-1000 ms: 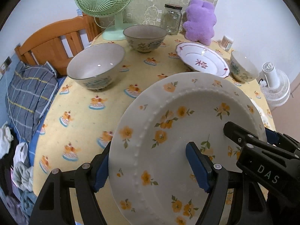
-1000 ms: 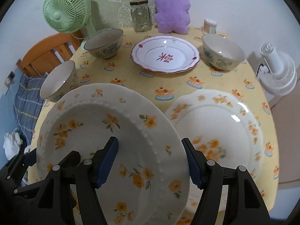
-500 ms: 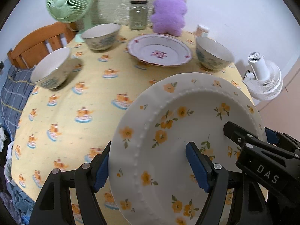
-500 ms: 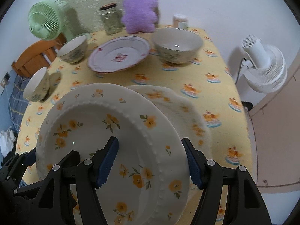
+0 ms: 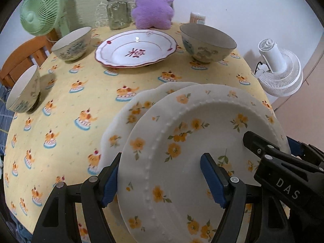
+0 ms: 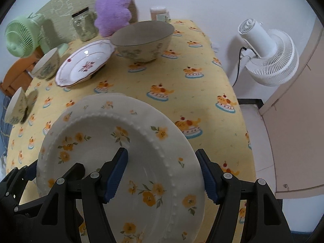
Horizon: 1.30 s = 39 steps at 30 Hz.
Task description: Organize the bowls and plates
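A white plate with yellow flowers and a beaded ring (image 5: 182,141) (image 6: 113,141) hangs tilted above the yellow tablecloth, carried by both grippers. My left gripper (image 5: 160,172) is shut on its left rim, one finger under the edge and one on the face. My right gripper (image 6: 162,162) is shut on the right rim the same way. Just beneath lies a scalloped plate with yellow flowers (image 5: 129,117), mostly covered. Farther back sit a red-patterned plate (image 5: 135,50) (image 6: 85,62) and three bowls (image 5: 206,44) (image 5: 70,44) (image 5: 22,93).
Along the back of the table stand a green fan (image 5: 40,12), a glass jar (image 5: 118,12), a purple plush toy (image 5: 154,6) and a small toothpick jar (image 5: 197,18). A white fan (image 6: 269,54) stands just off the right edge. A wooden chair (image 5: 18,60) is at the left.
Both grippers carried the flowered plate to the right across the table and slightly down. It now hangs over the scalloped flowered plate. The grips have not changed.
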Available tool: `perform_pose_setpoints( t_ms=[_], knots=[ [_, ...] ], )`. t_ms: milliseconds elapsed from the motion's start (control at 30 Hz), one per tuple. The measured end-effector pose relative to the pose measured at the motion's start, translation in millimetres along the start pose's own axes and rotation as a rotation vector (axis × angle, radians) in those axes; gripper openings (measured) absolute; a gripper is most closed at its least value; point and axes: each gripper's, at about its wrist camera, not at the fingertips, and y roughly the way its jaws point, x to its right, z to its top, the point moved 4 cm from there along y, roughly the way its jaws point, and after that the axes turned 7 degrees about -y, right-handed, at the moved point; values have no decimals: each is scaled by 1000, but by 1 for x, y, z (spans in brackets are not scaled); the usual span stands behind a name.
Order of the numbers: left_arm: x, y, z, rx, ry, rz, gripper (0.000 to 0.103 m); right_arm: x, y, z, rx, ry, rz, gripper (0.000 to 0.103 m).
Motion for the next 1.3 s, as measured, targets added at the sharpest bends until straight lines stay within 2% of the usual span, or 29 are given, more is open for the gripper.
perform_pose_setpoints(
  t_ms=[167, 533, 833, 1033, 1100, 1300],
  knots=[
    [-2, 14, 6, -28, -10, 9, 77, 1, 8, 5, -2, -11, 5, 71],
    [-1, 14, 7, -18, 30, 43, 77, 1, 13, 3, -27, 7, 36, 71],
    [0, 12, 5, -26, 46, 109, 79, 1, 2, -3, -23, 2, 15, 71],
    [1, 10, 0, -34, 60, 163, 77, 4, -3, -15, -54, -21, -16, 57],
    [-2, 6, 1, -25, 36, 161, 77, 2, -5, -19, -53, -35, -27, 46],
    [-11, -1, 2, -14, -1, 127, 77, -8, -2, -11, -46, -62, -46, 45]
  ],
)
